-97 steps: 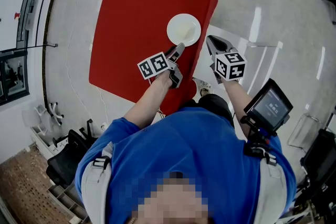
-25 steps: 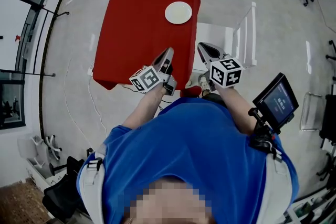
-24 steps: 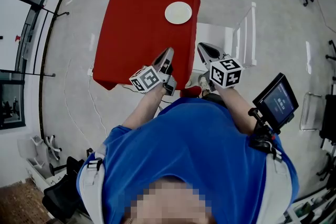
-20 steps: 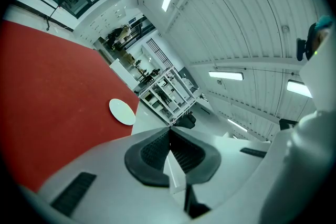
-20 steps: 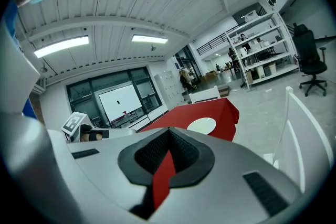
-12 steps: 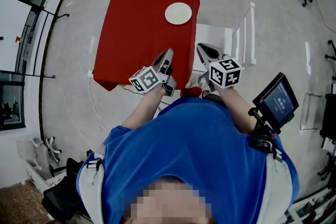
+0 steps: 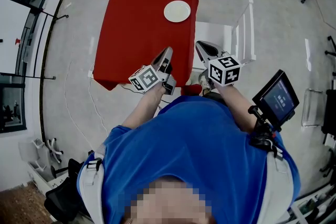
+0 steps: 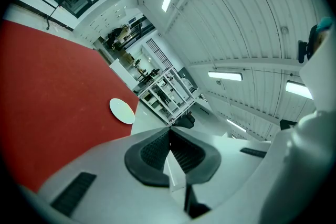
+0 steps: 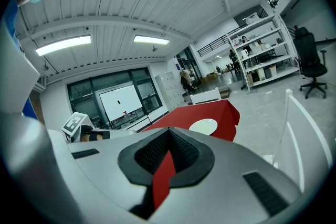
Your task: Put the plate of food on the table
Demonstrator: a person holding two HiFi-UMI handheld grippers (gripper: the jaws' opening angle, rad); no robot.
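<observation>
Head view: round white plate point(image 7: 177, 11) flat on red table point(image 7: 136, 34).

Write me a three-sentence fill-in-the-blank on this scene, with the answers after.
The white plate lies on a table draped in ___ cloth.
The left gripper and the right gripper both have their jaws ___.
The plate is held by ___ gripper.
Missing words: red; shut; neither.
</observation>
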